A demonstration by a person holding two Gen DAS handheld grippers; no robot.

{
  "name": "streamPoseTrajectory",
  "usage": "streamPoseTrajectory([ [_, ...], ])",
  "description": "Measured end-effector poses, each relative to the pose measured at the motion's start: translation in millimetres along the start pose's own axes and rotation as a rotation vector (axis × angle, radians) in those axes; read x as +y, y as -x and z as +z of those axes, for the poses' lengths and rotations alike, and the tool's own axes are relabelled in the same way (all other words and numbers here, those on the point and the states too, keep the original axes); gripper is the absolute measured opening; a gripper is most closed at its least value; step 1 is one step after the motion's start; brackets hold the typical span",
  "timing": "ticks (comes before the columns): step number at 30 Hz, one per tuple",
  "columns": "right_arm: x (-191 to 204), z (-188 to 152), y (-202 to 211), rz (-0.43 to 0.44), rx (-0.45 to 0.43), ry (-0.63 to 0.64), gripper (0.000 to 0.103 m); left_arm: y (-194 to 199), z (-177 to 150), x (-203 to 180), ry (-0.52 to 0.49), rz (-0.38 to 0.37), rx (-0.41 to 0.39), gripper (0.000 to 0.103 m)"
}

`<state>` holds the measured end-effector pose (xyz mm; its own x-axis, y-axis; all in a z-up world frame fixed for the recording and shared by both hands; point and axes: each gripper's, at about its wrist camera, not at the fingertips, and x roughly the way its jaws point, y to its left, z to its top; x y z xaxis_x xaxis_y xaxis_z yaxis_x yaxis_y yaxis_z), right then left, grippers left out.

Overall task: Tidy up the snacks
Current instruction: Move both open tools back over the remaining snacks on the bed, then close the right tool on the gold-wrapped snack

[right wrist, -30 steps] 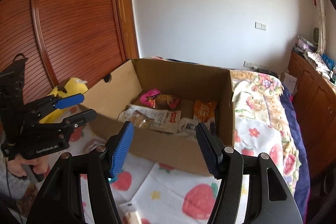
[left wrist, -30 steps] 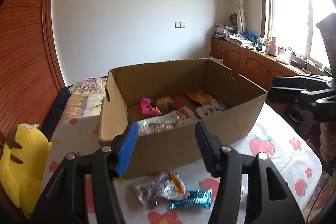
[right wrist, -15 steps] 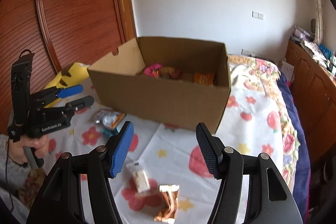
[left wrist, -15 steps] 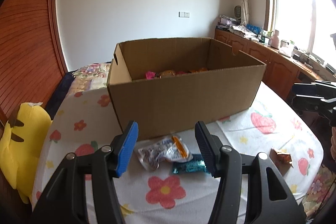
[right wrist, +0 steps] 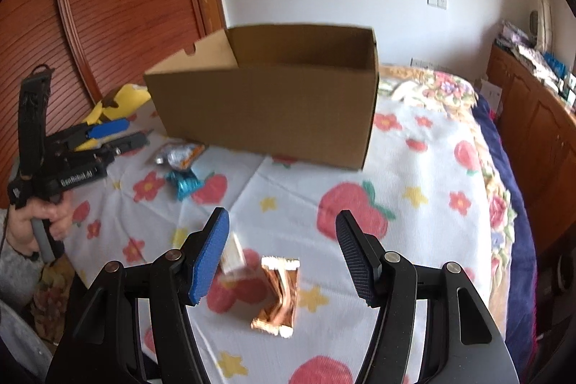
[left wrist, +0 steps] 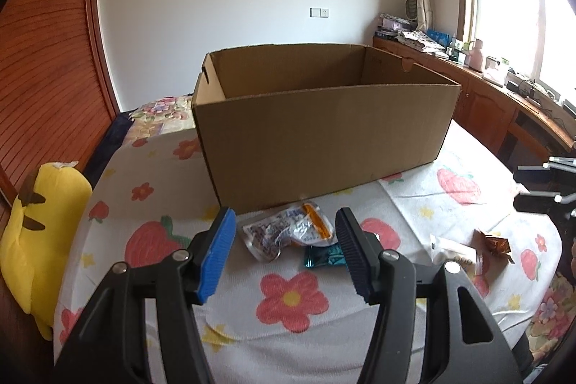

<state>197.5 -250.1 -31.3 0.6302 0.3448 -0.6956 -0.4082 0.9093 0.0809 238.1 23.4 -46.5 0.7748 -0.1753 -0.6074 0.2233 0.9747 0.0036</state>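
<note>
The left gripper (left wrist: 286,254) is pointing downward, jaws standing apart and empty. The right gripper (right wrist: 282,256) is doing likewise. A hand (right wrist: 34,222) is gripping the left one's handle.

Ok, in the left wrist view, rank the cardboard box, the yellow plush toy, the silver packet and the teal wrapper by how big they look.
1. Cardboard box
2. Yellow plush toy
3. Silver packet
4. Teal wrapper, though the gripper finger hides part of it.
</note>
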Motion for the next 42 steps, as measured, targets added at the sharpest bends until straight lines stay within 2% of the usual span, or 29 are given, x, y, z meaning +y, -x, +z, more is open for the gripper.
streamPoseTrajectory([
  [4, -3, -16, -9, 0.005, 0.038, -0.011, 0.061, -2, -5, 1, -0.005, 0.001, 0.014, 0.058],
  [12, -5, -38, -22, 0.030, 0.092, -0.027, 0.050, -4, -12, 2, -0.006, 0.005, 0.036, 0.058],
  [21, -8, -50, -34, 0.023, 0.134, -0.031, 0.042, -9, -17, 0, -0.016, 0.005, 0.061, 0.059],
  [24, -8, -52, -38, 0.004, 0.136, -0.017, 0.034, -12, -17, 0, -0.016, -0.003, 0.075, 0.061],
  [25, -7, -52, -38, -0.008, 0.134, -0.005, 0.025, -14, -17, 0, -0.012, -0.006, 0.080, 0.062],
  [26, -7, -52, -38, -0.018, 0.132, 0.006, 0.023, -16, -16, -1, -0.008, -0.009, 0.085, 0.063],
  [34, -2, -63, -37, -0.055, 0.050, 0.051, 0.022, -34, -8, -1, 0.022, 0.000, 0.120, 0.069],
  [42, -2, -63, -39, -0.054, 0.041, 0.060, 0.022, -57, 6, 3, 0.079, 0.006, 0.157, 0.072],
])
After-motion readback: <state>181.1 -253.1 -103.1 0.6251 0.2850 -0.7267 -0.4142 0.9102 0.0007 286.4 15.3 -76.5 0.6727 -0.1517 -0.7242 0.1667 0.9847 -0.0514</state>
